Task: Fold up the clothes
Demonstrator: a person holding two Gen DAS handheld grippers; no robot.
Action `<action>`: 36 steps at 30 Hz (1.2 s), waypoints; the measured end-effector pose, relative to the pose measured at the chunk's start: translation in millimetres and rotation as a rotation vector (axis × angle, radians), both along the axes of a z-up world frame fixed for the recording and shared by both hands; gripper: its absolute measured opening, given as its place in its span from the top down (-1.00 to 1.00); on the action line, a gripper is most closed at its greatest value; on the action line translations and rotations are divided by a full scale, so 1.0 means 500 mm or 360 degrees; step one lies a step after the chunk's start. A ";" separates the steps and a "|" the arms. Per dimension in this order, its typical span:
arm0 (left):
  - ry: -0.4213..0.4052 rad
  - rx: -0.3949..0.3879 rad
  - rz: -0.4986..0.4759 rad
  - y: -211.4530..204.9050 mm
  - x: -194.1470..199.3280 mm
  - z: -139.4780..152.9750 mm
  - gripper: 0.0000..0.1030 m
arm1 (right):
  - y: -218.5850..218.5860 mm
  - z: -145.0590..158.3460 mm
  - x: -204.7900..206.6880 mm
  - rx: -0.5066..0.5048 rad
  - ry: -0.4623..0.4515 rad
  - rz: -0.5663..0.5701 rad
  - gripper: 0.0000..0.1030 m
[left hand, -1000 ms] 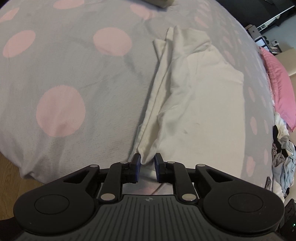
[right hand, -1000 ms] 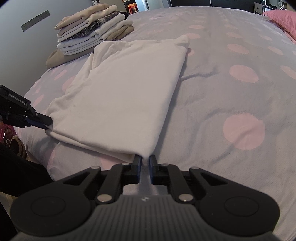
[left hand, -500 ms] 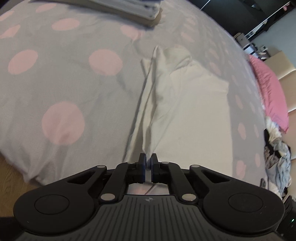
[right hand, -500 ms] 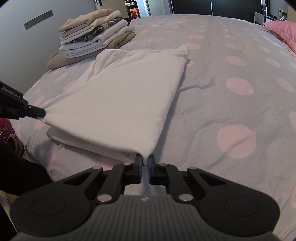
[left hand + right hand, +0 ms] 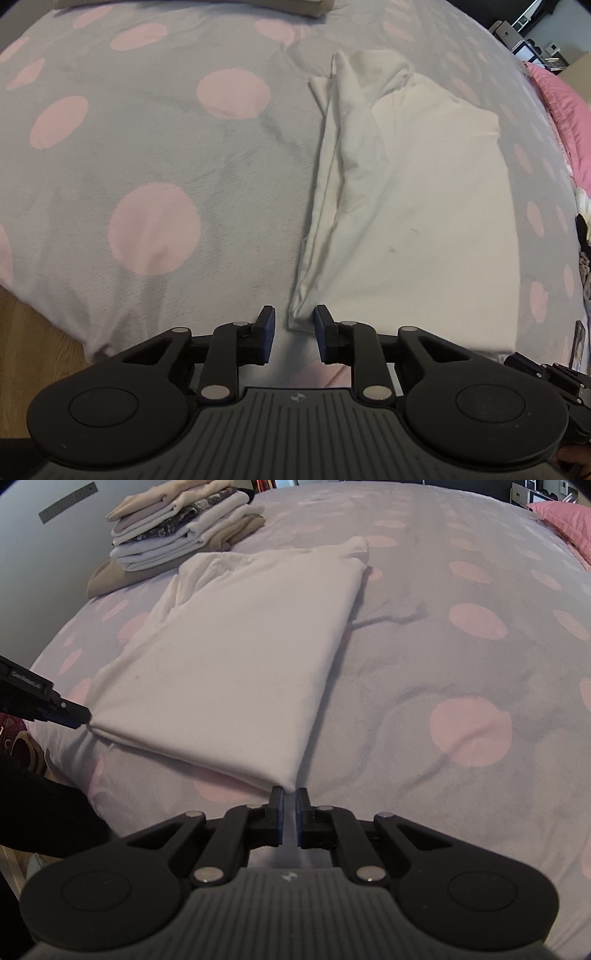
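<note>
A white garment point(image 5: 417, 206) lies folded lengthwise and flat on the grey bedspread with pink dots point(image 5: 147, 155). My left gripper point(image 5: 293, 326) is open at the garment's near left corner, and the corner's tip lies loose between the fingers. In the right wrist view the same garment point(image 5: 240, 657) stretches away from me. My right gripper point(image 5: 290, 805) is shut on its near right corner, low over the bedspread point(image 5: 461, 646). The left gripper point(image 5: 70, 714) shows there at the far left, its tip at the other corner.
A stack of folded clothes point(image 5: 177, 535) stands at the bed's far left end. A pink pillow point(image 5: 561, 517) lies at the far right. Loose clothes point(image 5: 583, 251) sit off the bed's side. Wooden floor point(image 5: 22, 325) shows beyond the edge, and a dark sleeve point(image 5: 37, 812) at lower left.
The left gripper has opened and let go of the garment's corner. The raised edge of the garment has come down flat on the bed. The right gripper stays shut on its corner.
</note>
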State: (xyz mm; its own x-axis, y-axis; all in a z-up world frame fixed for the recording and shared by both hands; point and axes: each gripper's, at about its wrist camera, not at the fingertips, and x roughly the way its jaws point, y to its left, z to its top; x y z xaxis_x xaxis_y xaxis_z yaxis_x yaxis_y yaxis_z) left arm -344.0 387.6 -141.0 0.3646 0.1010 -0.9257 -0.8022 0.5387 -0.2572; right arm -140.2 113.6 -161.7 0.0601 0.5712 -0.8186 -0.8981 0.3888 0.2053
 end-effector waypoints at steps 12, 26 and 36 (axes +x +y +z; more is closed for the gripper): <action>-0.0081 -0.0021 0.0026 0.011 0.023 -0.029 -0.09 | -0.020 -0.010 0.082 0.0265 0.0454 -0.0341 0.22; -0.0101 -0.0075 0.0019 0.012 0.033 -0.058 0.70 | 0.010 -0.083 0.097 0.0268 0.0908 -0.0440 0.75; -0.0248 -0.0176 -0.0025 -0.004 -0.004 0.047 0.88 | -0.010 0.035 0.127 0.0281 0.0981 -0.0436 0.80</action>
State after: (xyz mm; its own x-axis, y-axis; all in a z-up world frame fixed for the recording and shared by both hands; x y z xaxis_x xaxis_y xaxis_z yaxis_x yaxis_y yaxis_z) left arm -346.1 385.7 -117.7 0.5050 -0.0048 -0.8631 -0.7398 0.5126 -0.4358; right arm -76.9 108.8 -144.3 -0.2249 0.7293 -0.6462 -0.4720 0.4986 0.7271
